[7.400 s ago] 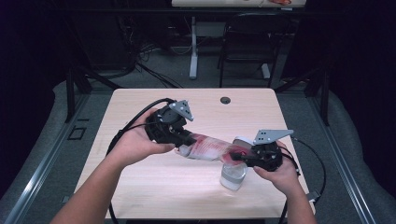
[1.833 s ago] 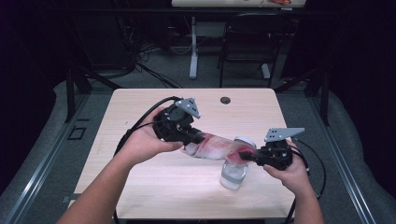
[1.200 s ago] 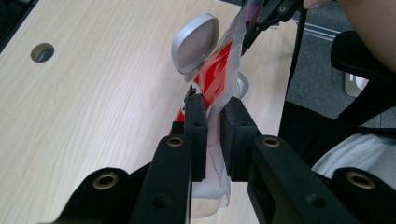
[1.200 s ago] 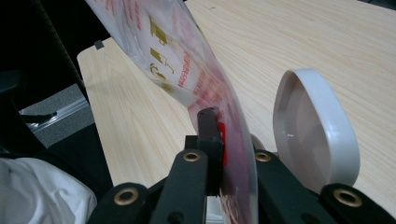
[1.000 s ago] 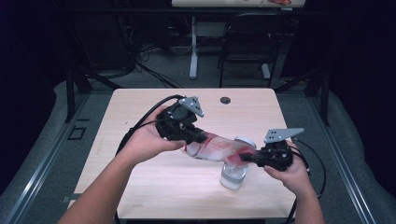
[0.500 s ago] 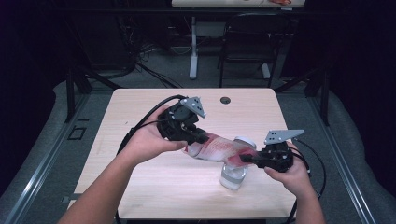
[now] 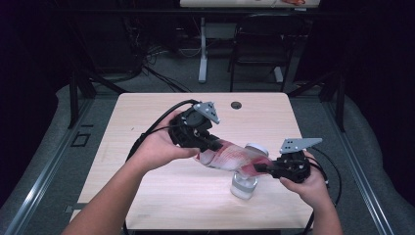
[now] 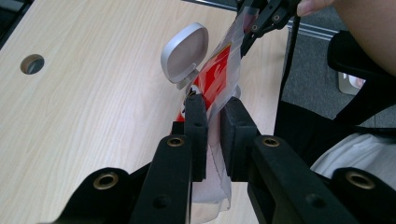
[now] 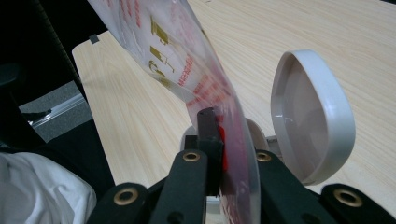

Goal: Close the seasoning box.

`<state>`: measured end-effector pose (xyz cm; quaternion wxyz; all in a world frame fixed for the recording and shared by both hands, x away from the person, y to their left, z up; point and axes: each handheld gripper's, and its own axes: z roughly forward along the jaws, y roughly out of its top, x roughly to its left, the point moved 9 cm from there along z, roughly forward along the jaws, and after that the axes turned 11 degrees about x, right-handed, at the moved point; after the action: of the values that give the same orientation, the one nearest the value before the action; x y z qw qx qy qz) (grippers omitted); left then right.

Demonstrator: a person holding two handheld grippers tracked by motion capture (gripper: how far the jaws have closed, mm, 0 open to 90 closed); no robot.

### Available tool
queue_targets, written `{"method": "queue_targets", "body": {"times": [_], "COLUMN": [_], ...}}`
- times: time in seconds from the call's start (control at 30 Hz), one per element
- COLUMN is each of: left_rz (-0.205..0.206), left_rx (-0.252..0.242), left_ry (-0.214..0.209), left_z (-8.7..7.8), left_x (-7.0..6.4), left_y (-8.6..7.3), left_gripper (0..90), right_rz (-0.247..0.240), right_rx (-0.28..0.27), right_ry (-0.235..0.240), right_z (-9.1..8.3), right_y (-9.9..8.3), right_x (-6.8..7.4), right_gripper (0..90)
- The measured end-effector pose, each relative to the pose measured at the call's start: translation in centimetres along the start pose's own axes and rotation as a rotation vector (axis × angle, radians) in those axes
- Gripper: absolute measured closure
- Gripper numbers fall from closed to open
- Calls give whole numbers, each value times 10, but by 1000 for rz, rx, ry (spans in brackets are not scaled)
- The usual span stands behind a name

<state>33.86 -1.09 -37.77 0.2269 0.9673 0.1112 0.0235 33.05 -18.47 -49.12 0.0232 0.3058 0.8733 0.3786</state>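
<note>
Above the table [image 7: 147, 191], the red-and-white pouch [image 7: 230, 157] hangs slanted between the left gripper [image 7: 208, 144] and right gripper [image 7: 266, 169], both clamped on it, over the open-lidded jar [image 7: 243, 185], so pouring likely remains.

My light wooden surface [image 7: 147, 127] has a round hole [image 7: 236, 105] near its far edge. Grey floor [image 7: 372, 156] lies around it. Behind stand a black chair [image 7: 254, 44] and a white post [image 7: 202, 49]. The room is dark.
</note>
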Motion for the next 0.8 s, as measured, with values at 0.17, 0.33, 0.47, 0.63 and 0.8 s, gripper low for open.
{"method": "queue_targets", "body": {"times": [0.17, 0.33, 0.47, 0.63, 0.8], "left_rz": [3, 4, 1, 4, 6], "left_rx": [-3, -7, -8, -7, -5], "left_ry": [-3, -4, -4, -4, 0], "left_z": [0, 0, 0, -1, -1], "left_x": [0, 0, 0, -1, -1], "left_y": [2, 3, 4, 3, 3], "left_gripper": [823, 826, 826, 826, 826], "right_rz": [2, 6, 8, 5, 5], "right_rx": [4, -2, -4, 0, 2], "right_ry": [3, 9, 6, 6, 6], "right_z": [-2, -2, -2, -2, -1], "right_y": [-2, -3, -3, -3, -2], "right_x": [1, 2, 2, 2, 2], "right_gripper": [893, 894, 894, 894, 894]}}
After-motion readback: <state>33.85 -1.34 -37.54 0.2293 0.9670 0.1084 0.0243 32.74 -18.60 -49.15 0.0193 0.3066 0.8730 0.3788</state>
